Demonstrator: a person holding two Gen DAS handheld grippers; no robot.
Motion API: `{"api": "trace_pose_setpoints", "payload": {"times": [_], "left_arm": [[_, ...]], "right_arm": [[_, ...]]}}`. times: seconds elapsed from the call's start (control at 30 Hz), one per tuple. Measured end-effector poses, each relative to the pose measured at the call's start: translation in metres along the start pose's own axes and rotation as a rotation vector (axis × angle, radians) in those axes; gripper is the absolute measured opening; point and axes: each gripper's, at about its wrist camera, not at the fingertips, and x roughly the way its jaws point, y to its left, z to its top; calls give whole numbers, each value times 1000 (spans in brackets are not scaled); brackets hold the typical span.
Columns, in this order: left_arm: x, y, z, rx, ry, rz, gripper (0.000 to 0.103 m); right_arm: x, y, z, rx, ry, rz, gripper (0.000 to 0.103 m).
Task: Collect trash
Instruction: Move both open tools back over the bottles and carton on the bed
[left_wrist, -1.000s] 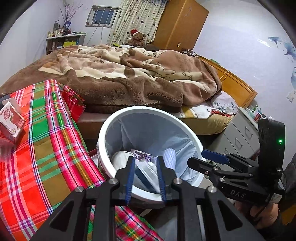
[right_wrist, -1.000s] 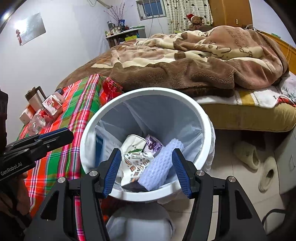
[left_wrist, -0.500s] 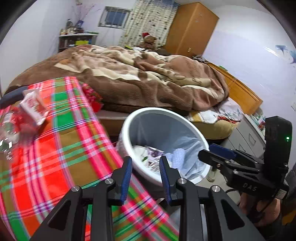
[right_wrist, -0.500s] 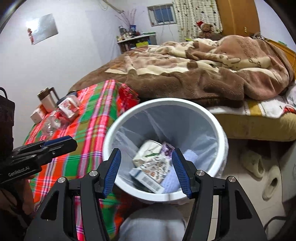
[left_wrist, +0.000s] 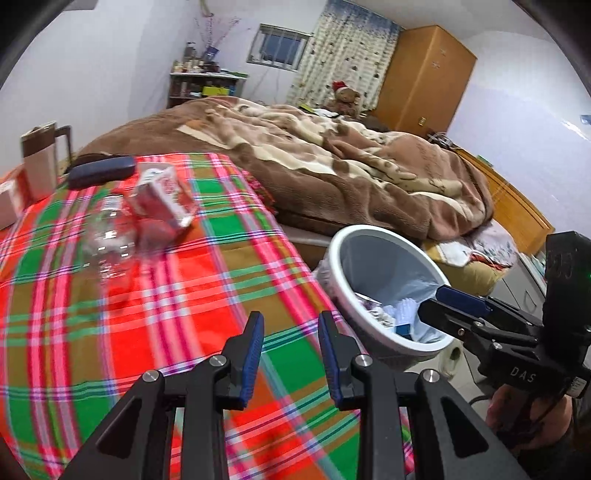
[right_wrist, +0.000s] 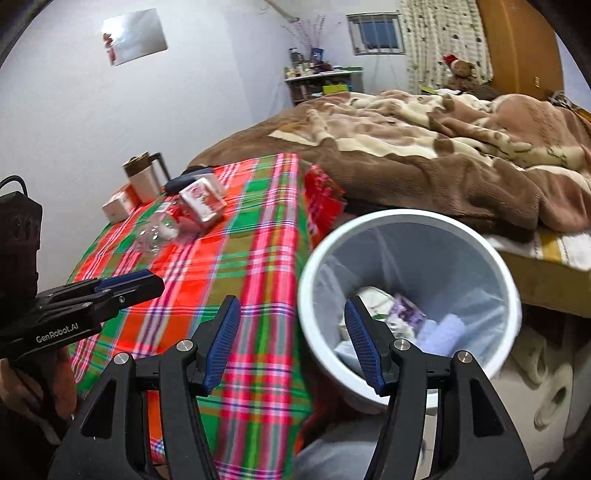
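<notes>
The trash that remains for us lies on the far left part of the plaid tablecloth: a crumpled clear plastic bottle on its side and, touching it on the right, a red-and-white carton tipped over with its top open. Both sit loose and within easy reach, which suits a pickup from above. The white trash bin stands on the floor just beside the table's right edge, between table and bed, so that a grabbed piece needs only a short carry; its liner already holds a printed wrapper, a white carton and a pale blue textured piece. Our left gripper hangs over the near cloth, aimed toward the bottle and carton, its jaws narrow and empty with only cloth showing between the blue pads. Our right gripper hovers at the table's corner, one finger over the cloth and the other over the bin's rim; its jaws are opening, fairly wide, with nothing between them. We judge the bottle suits the narrower left jaws, and the carton the wider right. Farther left stand a lidded jug, a dark case and a small box, which do not look like trash to us.
</notes>
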Motion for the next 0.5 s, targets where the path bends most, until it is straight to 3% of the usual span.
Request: {"api": "trace_pose_setpoints", "payload": {"times": [0.5], "left_arm": [[-25,57,-20,-111,-34,121,30]], "right_arm": [[21,42,-2,-88,75,79,62]]}}
